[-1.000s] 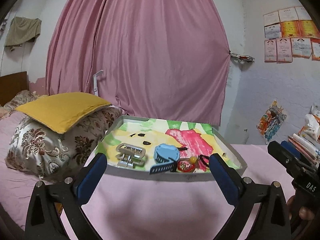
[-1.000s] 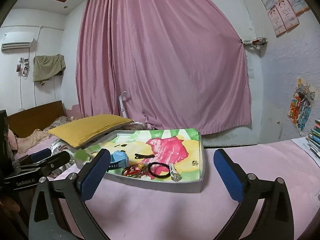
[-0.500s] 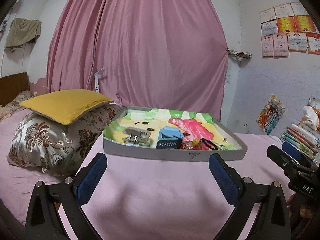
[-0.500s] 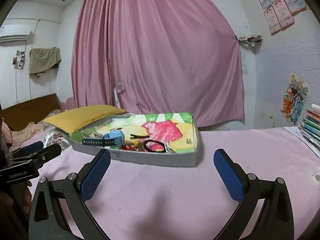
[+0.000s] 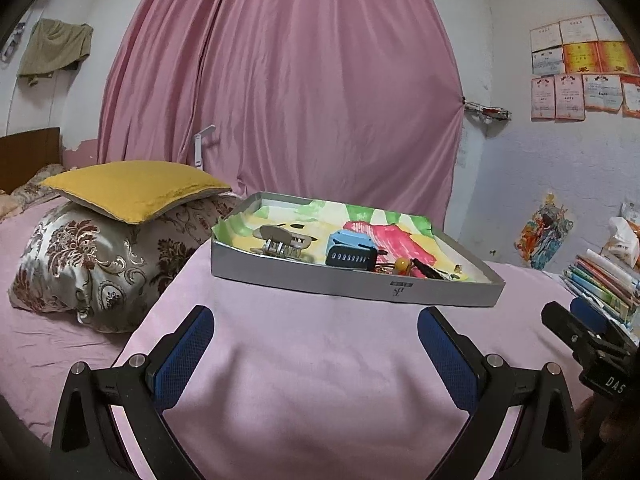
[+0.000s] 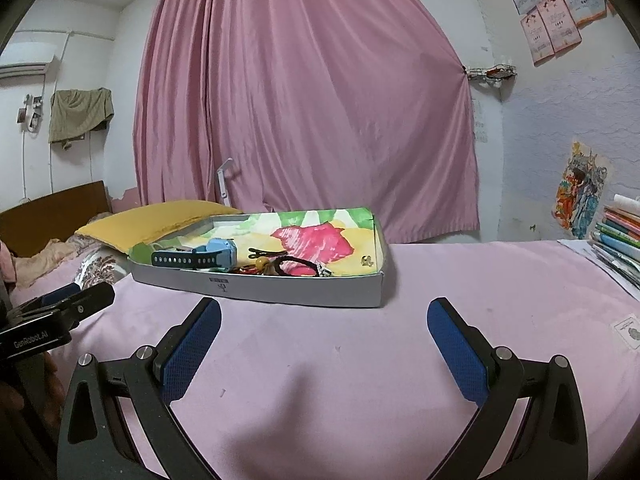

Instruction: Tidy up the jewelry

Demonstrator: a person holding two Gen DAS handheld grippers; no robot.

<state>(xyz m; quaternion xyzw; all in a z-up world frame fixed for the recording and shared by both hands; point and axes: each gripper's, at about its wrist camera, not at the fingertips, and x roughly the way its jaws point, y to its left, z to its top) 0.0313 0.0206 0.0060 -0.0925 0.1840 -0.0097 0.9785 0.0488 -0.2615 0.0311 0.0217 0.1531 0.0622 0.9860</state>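
Observation:
A shallow grey box point(image 5: 352, 285) with a colourful cartoon lining sits on the pink bed; it also shows in the right wrist view point(image 6: 260, 290). Inside lie a beige hair claw point(image 5: 282, 242), a blue watch point(image 5: 350, 250) point(image 6: 200, 258), a black hair tie point(image 6: 298, 266), an orange bead point(image 5: 401, 265), red bands and a small ring point(image 6: 366, 260). My left gripper point(image 5: 314, 346) is open and empty, low over the bedcover short of the box. My right gripper point(image 6: 324, 338) is open and empty, likewise short of the box.
A yellow cushion point(image 5: 132, 188) lies on a floral pillow point(image 5: 92, 264) left of the box. Stacked books point(image 6: 620, 236) stand at the right edge of the bed. A pink curtain point(image 5: 280, 100) hangs behind. A small paper slip point(image 6: 630, 330) lies on the bedcover.
Both grippers have dropped lower and pulled back, so the box now looks flatter and farther. Both stay open and empty. Nothing in the box has moved.

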